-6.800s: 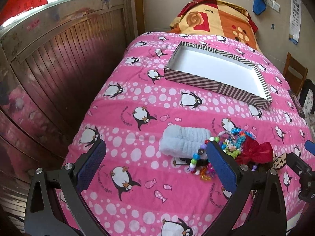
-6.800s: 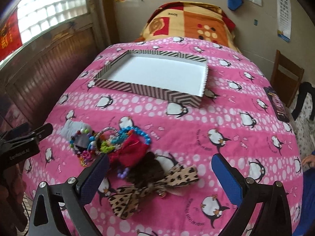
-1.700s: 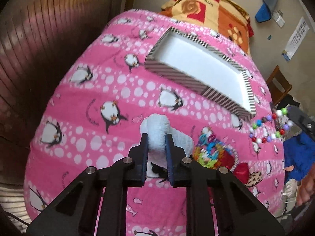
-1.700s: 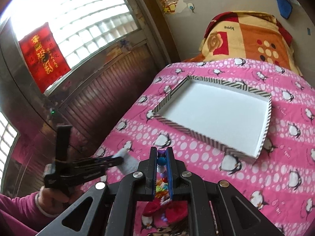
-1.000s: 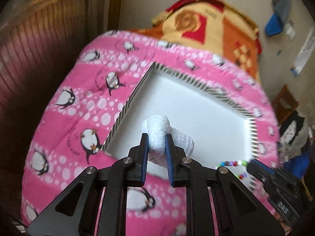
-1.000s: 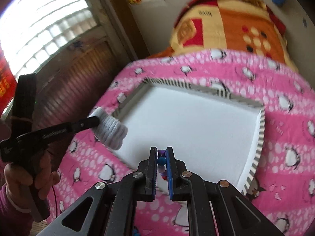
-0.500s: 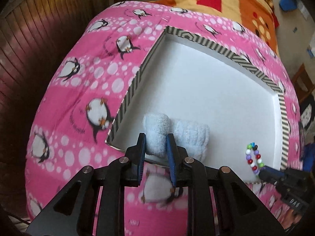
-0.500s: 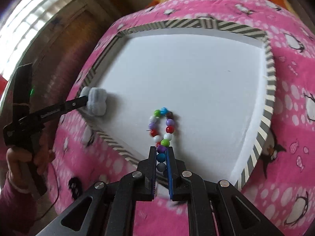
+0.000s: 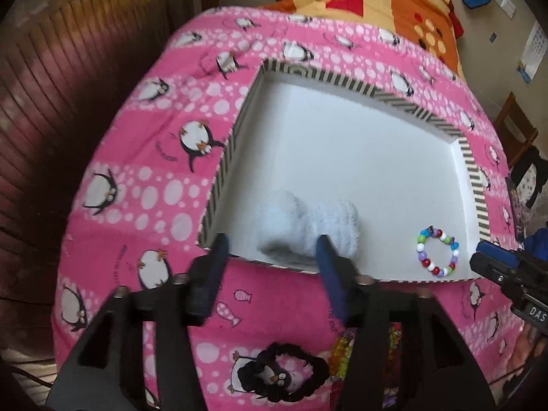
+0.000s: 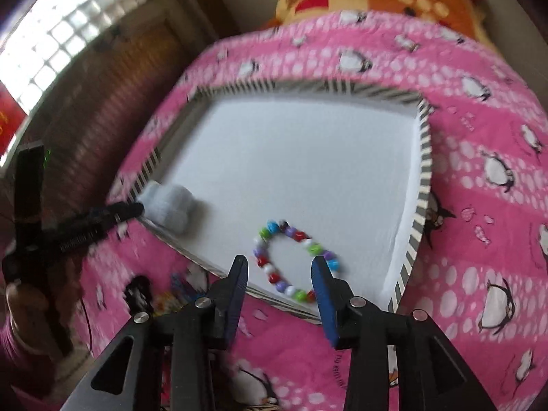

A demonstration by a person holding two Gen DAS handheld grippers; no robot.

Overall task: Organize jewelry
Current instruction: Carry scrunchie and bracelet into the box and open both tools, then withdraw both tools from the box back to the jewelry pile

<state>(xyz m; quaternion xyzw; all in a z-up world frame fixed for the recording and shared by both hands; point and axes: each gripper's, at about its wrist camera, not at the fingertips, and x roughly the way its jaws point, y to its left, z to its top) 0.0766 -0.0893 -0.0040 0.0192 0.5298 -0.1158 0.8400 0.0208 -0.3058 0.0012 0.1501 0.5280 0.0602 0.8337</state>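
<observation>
A shallow white tray with a striped rim (image 9: 236, 140) (image 10: 421, 185) lies on the pink penguin bedspread. A fluffy pale-blue scrunchie (image 9: 308, 227) (image 10: 169, 205) lies in its near left corner. A multicoloured bead bracelet (image 9: 436, 251) (image 10: 296, 260) lies in the tray near the front rim. My left gripper (image 9: 272, 248) is open, its fingers on either side of the scrunchie at the tray's front edge. My right gripper (image 10: 279, 269) is open just in front of the bracelet, which lies free.
On the bedspread in front of the tray lie a black scrunchie (image 9: 281, 373) (image 10: 137, 294) and coloured bead pieces (image 9: 342, 356) (image 10: 174, 294). A folded orange and yellow blanket (image 9: 370, 0) is at the bed's far end. A wooden panel wall (image 9: 51, 85) runs along the left; a chair (image 9: 517, 130) stands at the right.
Both grippers have opened. The left let go of the blue scrunchie in the tray; the right let go of the bead bracelet, which now lies flat in the tray. Both grippers pulled back slightly.
</observation>
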